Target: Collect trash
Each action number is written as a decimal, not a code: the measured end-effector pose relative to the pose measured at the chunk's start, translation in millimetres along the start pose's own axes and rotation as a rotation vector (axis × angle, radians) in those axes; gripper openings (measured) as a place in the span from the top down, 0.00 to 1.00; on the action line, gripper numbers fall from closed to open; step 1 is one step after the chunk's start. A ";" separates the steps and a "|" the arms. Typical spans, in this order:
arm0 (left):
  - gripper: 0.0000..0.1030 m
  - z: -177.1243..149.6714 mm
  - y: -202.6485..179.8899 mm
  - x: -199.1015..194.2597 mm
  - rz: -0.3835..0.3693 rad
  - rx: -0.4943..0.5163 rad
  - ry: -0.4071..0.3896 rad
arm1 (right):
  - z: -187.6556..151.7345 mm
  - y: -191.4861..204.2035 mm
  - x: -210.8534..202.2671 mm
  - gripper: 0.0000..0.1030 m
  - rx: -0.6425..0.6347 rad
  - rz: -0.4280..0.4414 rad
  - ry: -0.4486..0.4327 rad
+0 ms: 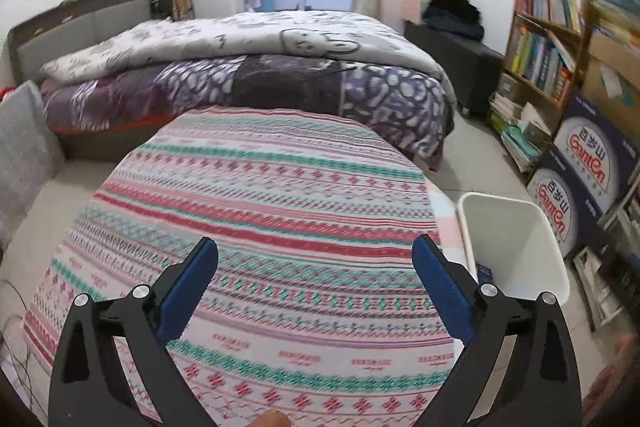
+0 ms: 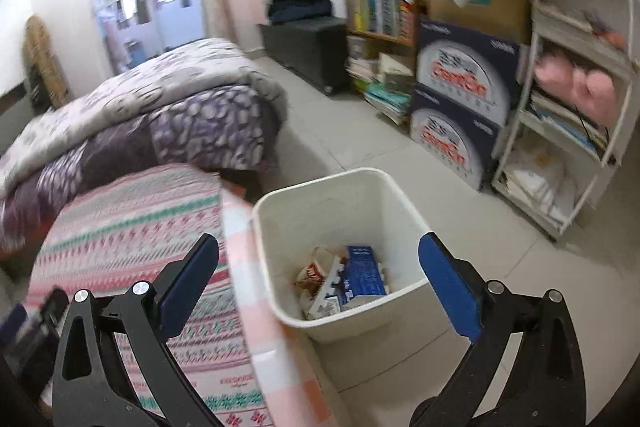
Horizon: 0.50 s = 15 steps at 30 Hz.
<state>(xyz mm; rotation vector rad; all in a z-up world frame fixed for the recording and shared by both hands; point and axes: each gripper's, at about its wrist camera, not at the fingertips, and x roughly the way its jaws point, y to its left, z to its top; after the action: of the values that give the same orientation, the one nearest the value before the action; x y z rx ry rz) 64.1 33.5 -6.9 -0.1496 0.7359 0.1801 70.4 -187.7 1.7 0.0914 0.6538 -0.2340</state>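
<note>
hovering over the patterned tablecloth on the bench, left hand-held gripper released, jaws wide, nothing between. right hand-held gripper also released, over the white trash bin on the floor beside the bench; blue carton and wrappers lie inside.

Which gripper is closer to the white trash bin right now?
Right. The right gripper hangs open just above the white trash bin; the left gripper is over the patterned tablecloth, bin off to its side.
</note>
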 end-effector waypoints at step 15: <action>0.08 -3.5 8.1 2.4 0.032 0.033 0.004 | -20.7 28.6 4.2 0.07 -0.088 0.032 -0.024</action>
<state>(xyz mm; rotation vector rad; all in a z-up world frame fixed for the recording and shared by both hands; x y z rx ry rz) 61.8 40.9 -11.7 -0.1068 0.7449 0.1984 68.4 -157.4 -17.0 0.0146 0.6374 -0.1753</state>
